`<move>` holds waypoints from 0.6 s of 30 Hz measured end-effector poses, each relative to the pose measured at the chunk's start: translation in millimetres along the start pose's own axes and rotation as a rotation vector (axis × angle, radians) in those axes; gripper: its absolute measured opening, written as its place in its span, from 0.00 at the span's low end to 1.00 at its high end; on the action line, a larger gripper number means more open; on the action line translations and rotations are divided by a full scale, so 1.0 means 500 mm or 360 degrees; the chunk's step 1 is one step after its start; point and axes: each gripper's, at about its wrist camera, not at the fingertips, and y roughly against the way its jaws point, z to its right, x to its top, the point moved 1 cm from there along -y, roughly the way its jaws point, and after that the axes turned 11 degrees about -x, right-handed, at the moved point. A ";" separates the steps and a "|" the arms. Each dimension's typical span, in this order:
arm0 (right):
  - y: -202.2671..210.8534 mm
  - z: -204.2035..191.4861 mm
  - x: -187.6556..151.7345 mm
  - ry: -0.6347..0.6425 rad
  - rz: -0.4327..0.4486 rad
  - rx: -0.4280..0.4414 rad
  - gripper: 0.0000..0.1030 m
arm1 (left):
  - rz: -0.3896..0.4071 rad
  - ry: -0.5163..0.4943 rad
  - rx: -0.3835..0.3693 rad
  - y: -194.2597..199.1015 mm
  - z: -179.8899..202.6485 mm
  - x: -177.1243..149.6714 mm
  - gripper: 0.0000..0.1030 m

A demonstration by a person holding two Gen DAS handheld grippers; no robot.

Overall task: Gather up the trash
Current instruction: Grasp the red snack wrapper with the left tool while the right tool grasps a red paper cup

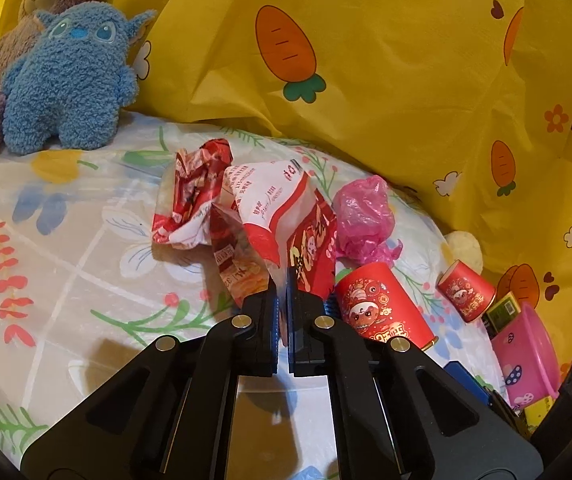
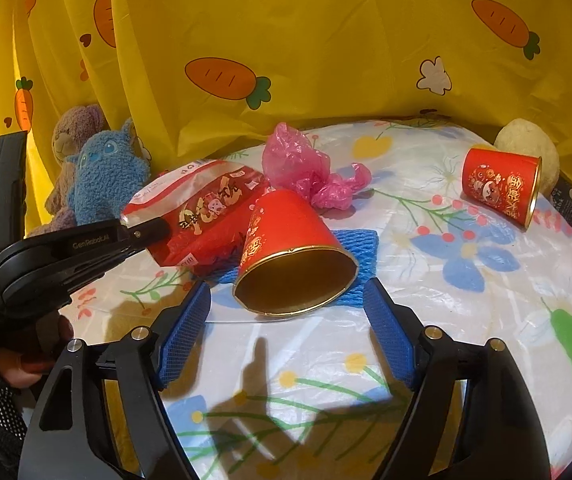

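My left gripper [image 1: 284,280] is shut on the lower edge of a red-and-white snack bag [image 1: 286,208]; the right wrist view shows it from the side [image 2: 142,234], pinching the same bag [image 2: 206,208]. A crumpled red wrapper [image 1: 194,196] lies against the bag. My right gripper [image 2: 287,290] is open, its blue pads [image 2: 190,320] on either side of the mouth of a red paper cup [image 2: 286,224], which lies on its side facing me. The pads do not touch the cup. A pink plastic bag [image 2: 301,164] lies behind it.
A second red cup [image 2: 501,184] lies on its side at the right, by a round beige lump [image 2: 525,140]. Blue foam netting [image 2: 357,240] lies under the near cup. Plush toys [image 1: 66,80] sit at the far left. A pink bowl [image 1: 525,348] stands at the right edge. A yellow carrot-print curtain [image 2: 325,40] hangs behind the flowered table cover [image 2: 445,320].
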 end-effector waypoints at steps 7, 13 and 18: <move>-0.021 -0.005 0.007 -0.0097 -0.0065 0.0088 0.60 | 0.0163 -0.0014 0.0008 0.089 0.004 -0.010 0.01; -0.035 -0.008 0.010 -0.0131 -0.0107 0.0103 0.52 | 0.0294 0.0015 0.0099 0.165 -0.015 -0.024 0.02; -0.052 -0.014 0.008 -0.0143 -0.0147 0.0119 0.35 | 0.0340 0.0054 0.0123 0.205 -0.038 -0.038 0.02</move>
